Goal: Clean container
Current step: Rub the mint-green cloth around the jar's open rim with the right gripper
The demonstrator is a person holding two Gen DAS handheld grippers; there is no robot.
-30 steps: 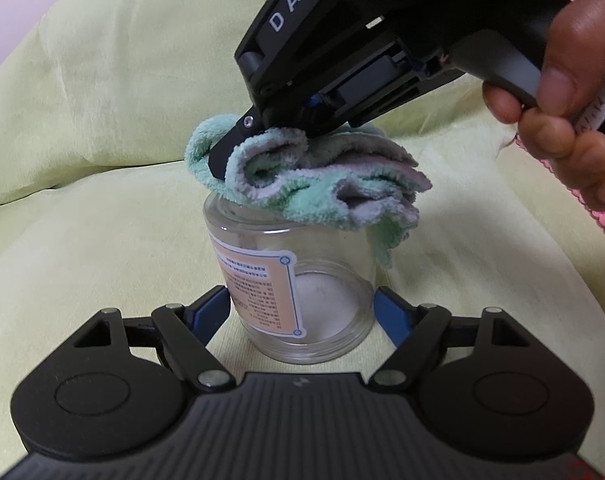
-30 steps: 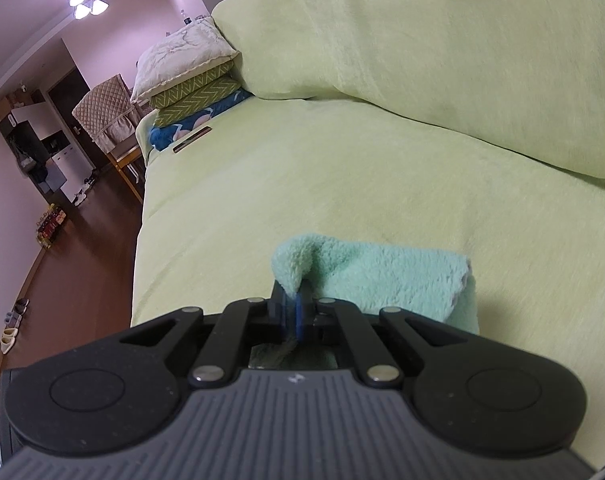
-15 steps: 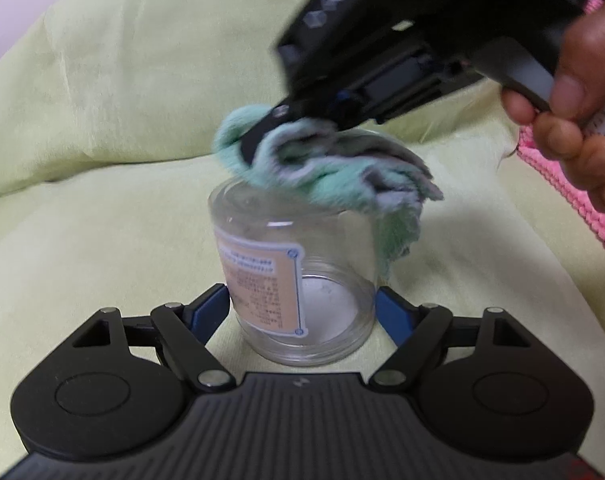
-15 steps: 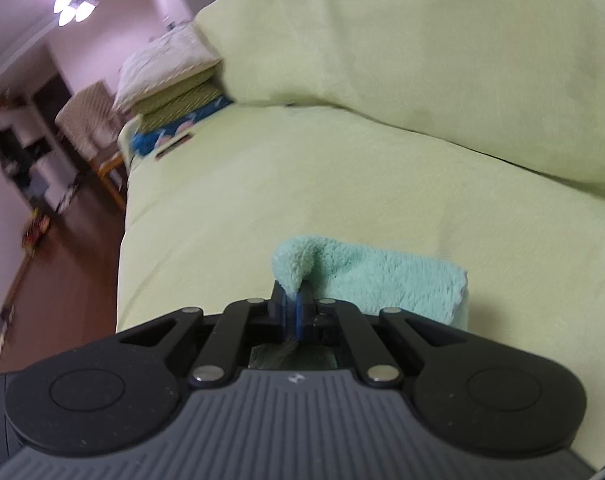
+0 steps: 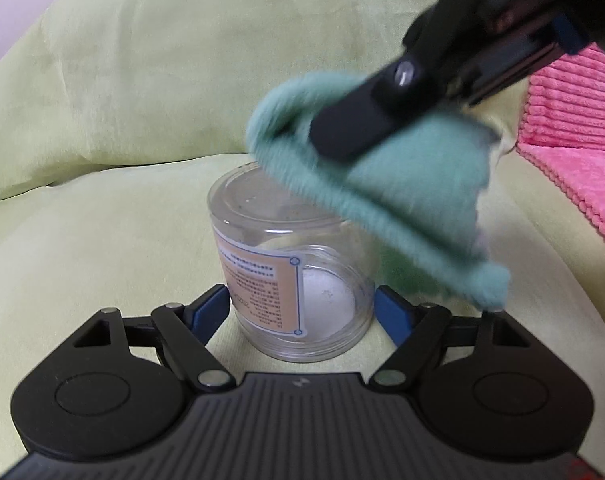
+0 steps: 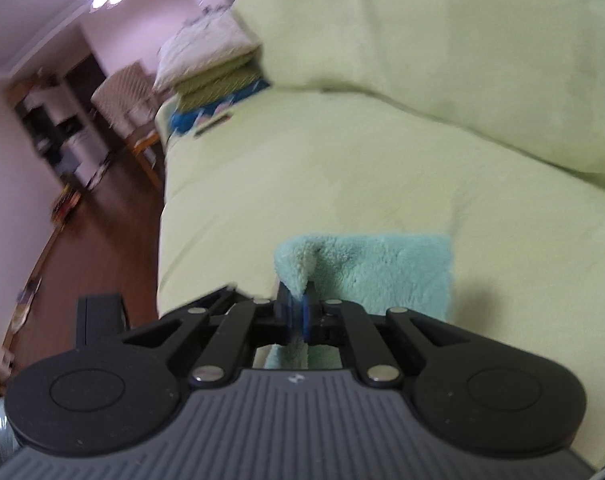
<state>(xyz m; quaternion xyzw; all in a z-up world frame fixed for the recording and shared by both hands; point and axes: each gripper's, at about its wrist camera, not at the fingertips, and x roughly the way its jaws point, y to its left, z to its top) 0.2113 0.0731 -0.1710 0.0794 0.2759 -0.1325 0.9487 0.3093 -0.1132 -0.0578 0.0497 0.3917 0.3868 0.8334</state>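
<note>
A clear glass jar (image 5: 294, 280) with an orange label stands upright on the yellow-green sofa seat (image 5: 82, 240). My left gripper (image 5: 302, 306) is shut on it, a blue pad pressing each side near the base. A teal fleece cloth (image 5: 402, 184) hangs tilted above the jar's right rim, its lower edge dropping beside the jar. My right gripper (image 6: 298, 312) has a fold of that cloth (image 6: 382, 268) between its pads, and its jaws are opening. Its black finger (image 5: 354, 128) shows blurred in the left wrist view. Most of the jar's mouth is uncovered.
A pink ribbed cloth (image 5: 574, 140) lies on the seat at the right. A big yellow-green back cushion (image 5: 182, 60) rises behind the jar. Stacked pillows (image 6: 210, 60) sit at the sofa's far end, and the wooden floor (image 6: 102, 220) drops off at the left.
The right gripper has carried the cloth up and to the right, off the jar's mouth, which it covered a second ago. The jar stays between the left pads.
</note>
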